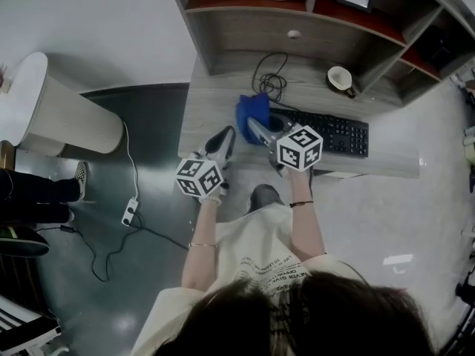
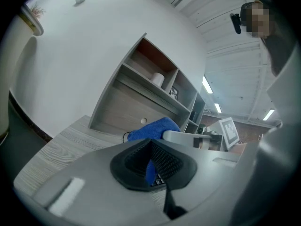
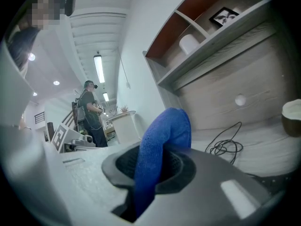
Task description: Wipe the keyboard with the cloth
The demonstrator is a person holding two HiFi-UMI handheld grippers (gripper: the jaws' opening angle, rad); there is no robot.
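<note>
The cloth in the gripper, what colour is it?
Plain blue: the cloth shows best in the right gripper view.

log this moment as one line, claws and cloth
right claw: shut on blue cloth | left claw: shut, empty | blue cloth: by left end of keyboard, contact unclear

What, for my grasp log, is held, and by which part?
The right gripper pinches the blue cloth at a bunched fold; the left gripper holds nothing.

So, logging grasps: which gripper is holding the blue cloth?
The right gripper; the blue cloth is pinched between its jaws, while the left gripper holds nothing.
</note>
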